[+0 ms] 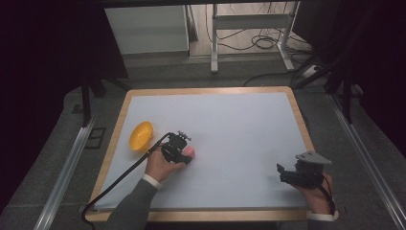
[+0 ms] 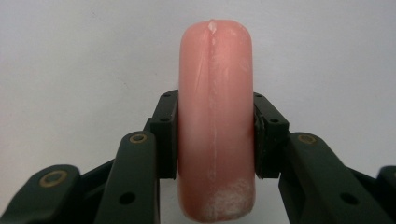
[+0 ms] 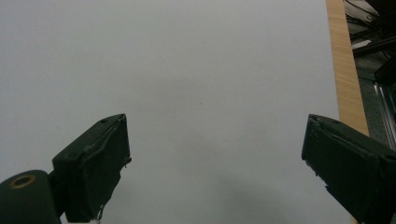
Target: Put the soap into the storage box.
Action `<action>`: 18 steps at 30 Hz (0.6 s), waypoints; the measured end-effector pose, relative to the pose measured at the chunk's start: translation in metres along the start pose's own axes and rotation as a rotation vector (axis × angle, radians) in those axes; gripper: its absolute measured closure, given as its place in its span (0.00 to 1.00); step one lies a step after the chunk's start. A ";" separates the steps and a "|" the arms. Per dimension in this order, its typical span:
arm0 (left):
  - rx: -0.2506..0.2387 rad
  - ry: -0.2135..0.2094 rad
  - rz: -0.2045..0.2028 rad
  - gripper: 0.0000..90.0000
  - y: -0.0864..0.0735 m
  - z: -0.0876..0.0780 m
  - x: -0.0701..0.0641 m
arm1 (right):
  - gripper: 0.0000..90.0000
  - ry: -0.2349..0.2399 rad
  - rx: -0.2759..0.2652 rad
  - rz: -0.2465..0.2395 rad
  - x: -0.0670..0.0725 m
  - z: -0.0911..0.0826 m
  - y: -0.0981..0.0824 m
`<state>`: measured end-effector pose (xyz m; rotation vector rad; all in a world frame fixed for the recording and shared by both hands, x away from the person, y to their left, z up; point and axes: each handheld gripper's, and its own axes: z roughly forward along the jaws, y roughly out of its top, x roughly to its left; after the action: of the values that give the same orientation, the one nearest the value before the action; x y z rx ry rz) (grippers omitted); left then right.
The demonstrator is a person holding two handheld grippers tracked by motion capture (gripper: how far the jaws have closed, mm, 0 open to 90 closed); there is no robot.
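A pink rounded object like a sausage (image 2: 215, 116) stands on end between the jaws of my left gripper (image 2: 215, 135), which is shut on it. In the high view the pink object (image 1: 189, 152) pokes out at the right of the left gripper (image 1: 184, 155), left of the table's middle. A yellow bowl (image 1: 140, 136) lies tilted just left of that hand. Near the front right of the white mat, my right gripper (image 1: 281, 173) is open with nothing between its jaws; its own view has the right gripper (image 3: 217, 168) over bare mat.
A white mat (image 1: 230, 124) covers a table with a wooden rim (image 1: 115, 134). A black cable (image 1: 119, 179) trails from the left gripper off the front left corner. Desk legs and loose cables lie on the floor beyond the table.
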<state>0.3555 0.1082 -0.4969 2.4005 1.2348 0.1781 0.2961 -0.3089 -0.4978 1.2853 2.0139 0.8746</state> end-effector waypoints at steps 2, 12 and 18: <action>0.000 -0.001 0.001 0.67 0.000 0.000 0.000 | 0.08 0.000 0.000 -0.001 0.000 0.000 0.000; -0.042 -0.020 0.013 0.67 -0.001 -0.014 0.004 | 0.08 -0.002 -0.006 0.000 0.000 -0.001 0.001; -0.068 -0.016 0.015 0.67 -0.001 -0.025 0.007 | 0.08 -0.002 -0.006 -0.004 0.001 -0.001 0.001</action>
<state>0.3512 0.1230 -0.4753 2.3494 1.1851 0.2014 0.2955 -0.3081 -0.4966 1.2780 2.0098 0.8770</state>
